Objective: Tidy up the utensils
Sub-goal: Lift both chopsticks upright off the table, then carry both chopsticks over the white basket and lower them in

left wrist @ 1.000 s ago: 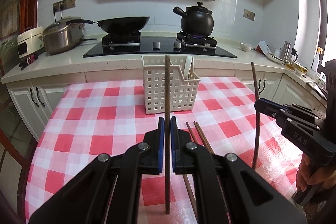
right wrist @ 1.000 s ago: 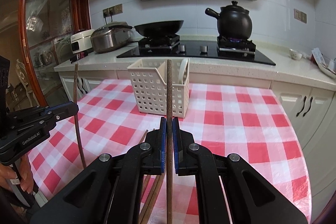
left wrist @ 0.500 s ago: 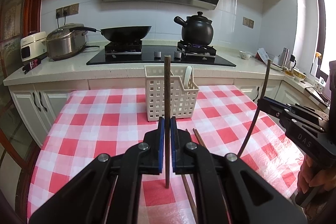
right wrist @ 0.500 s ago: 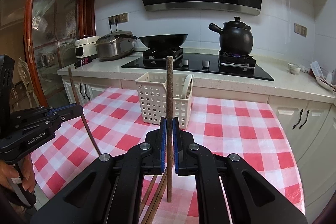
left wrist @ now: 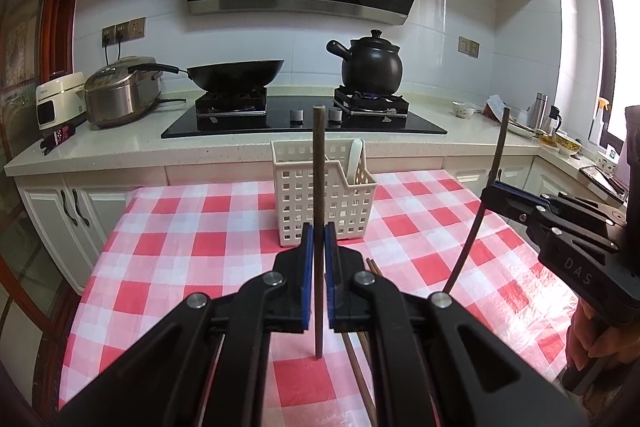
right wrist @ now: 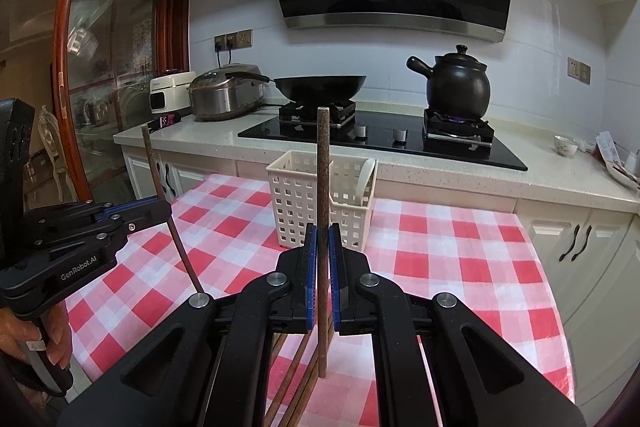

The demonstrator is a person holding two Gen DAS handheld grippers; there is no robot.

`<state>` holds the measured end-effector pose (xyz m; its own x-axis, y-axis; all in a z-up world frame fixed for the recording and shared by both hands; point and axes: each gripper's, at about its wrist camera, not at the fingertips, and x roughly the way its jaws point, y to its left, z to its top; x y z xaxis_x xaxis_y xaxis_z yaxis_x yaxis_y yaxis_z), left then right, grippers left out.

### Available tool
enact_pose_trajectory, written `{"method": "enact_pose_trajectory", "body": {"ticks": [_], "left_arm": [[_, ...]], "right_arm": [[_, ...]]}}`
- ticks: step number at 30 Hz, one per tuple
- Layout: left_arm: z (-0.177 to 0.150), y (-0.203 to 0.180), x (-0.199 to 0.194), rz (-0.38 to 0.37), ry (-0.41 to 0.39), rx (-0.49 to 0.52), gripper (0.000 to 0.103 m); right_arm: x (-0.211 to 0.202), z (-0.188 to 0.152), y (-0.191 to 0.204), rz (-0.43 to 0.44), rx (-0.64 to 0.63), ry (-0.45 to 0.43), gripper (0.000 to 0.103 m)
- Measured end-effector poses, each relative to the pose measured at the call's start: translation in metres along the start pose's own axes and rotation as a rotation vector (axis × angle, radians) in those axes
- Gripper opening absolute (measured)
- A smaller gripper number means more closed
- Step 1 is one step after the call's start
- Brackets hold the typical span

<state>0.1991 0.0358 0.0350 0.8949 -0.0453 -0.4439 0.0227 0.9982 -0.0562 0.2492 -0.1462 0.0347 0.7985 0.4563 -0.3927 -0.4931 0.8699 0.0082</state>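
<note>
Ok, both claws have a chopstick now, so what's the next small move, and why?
Probably carry the left claw forward and up toward the white basket, so its chopstick can drop in tip first. Both claws are shut on upright chopsticks well short of the basket, which holds only a white spoon. The right claw with its chopstick could follow, avoiding a tangle.

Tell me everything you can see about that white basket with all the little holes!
The white basket looks like plastic, its walls a grid of small square holes. It has a taller compartment and a lower one joined on its right side. It stands upright on the red-and-white checked tablecloth, near the table's far edge. A white utensil handle sticks up from the lower compartment. No claw touches it.
</note>
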Motion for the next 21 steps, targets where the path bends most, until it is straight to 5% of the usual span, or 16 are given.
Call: {"method": "enact_pose_trajectory", "body": {"ticks": [21], "left_arm": [[0.085,-0.012,0.0,0.025,-0.151,0.072,0.006]], "right_arm": [[0.012,0.075,0.002,0.0,-0.049,-0.138,0.006]]}}
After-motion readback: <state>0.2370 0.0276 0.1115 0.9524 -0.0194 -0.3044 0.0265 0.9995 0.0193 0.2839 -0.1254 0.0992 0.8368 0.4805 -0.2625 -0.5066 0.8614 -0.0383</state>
